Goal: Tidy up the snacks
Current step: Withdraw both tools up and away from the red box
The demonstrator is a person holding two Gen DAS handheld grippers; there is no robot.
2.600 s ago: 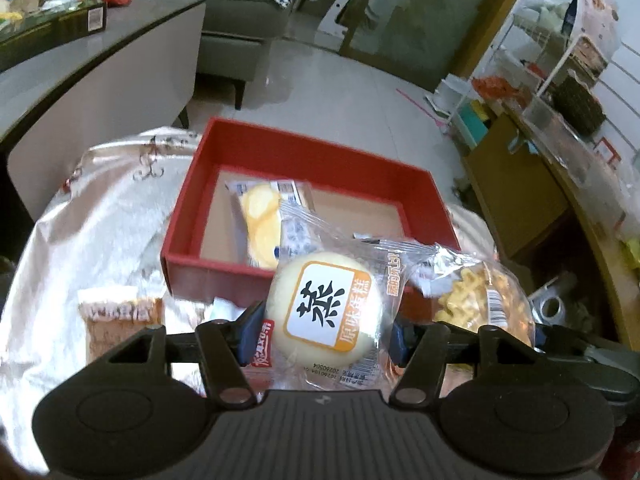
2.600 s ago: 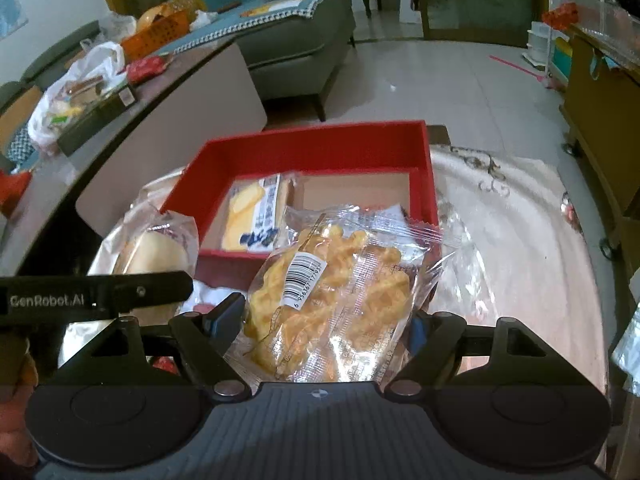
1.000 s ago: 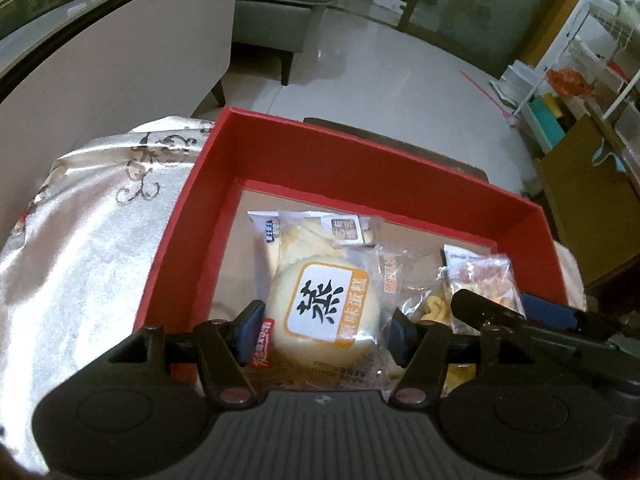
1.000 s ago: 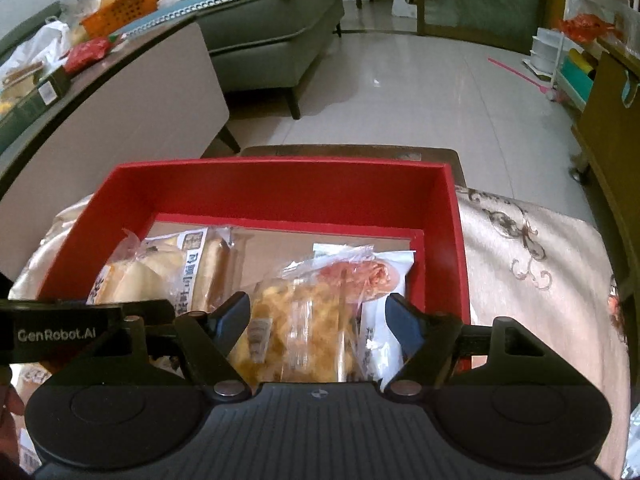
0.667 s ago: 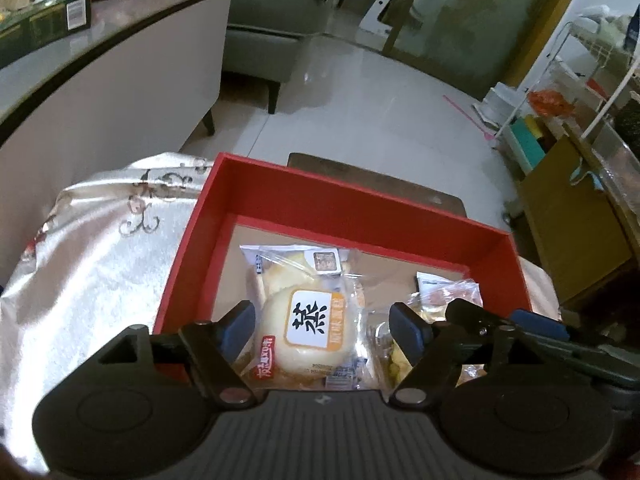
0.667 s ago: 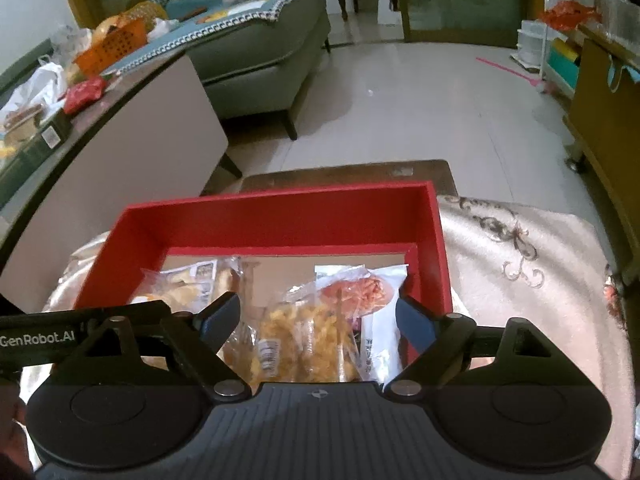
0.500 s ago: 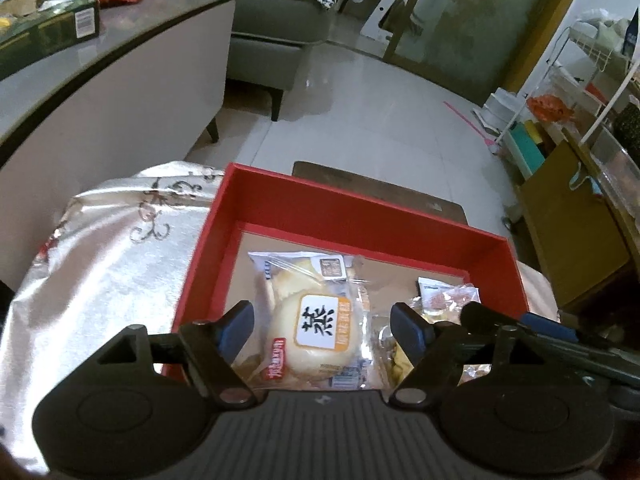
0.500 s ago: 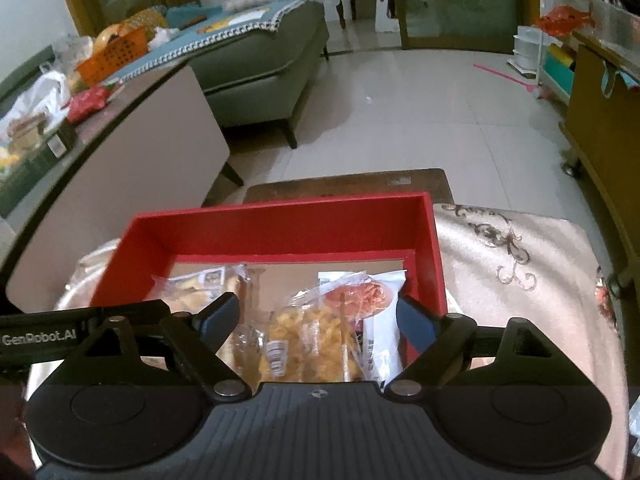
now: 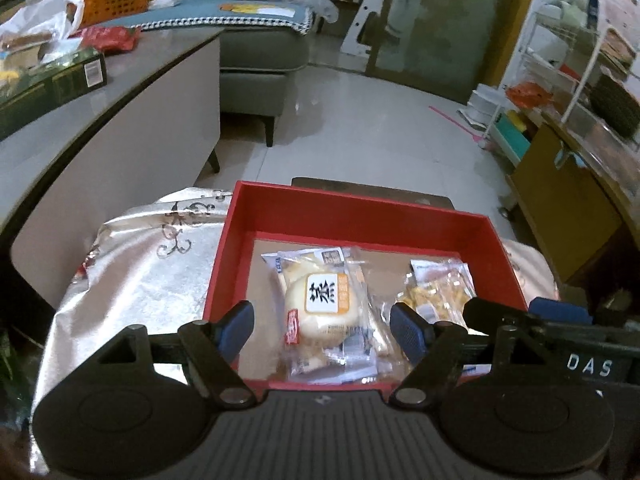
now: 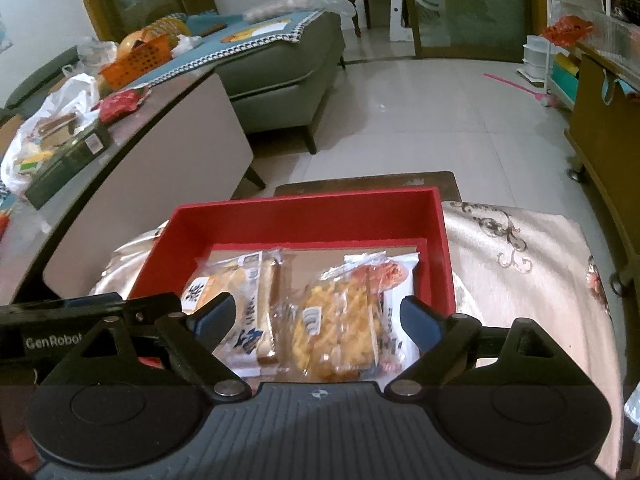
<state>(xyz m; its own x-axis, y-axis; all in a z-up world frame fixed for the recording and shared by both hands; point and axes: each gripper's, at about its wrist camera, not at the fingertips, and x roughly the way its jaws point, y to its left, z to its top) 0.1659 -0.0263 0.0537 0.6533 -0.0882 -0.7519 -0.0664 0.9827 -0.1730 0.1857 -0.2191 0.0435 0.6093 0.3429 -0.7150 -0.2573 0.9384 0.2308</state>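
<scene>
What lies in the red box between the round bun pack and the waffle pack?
Only bare brown floor of the box and clear wrapper edges separate the bun pack from the waffle pack, seen in the left wrist view.

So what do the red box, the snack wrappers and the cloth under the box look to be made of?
Red box: probably rigid cardboard, matte red walls, plain brown floor.
Round cake wrapper and yellow snack wrapper: thin clear plastic film, glossy and crinkled, contents showing through.
Cloth: likely satin-type fabric, silvery sheen, soft folds, dark scroll pattern.

Home living room: grey sofa (image 10: 280, 68), tiled floor (image 10: 440, 120).
</scene>
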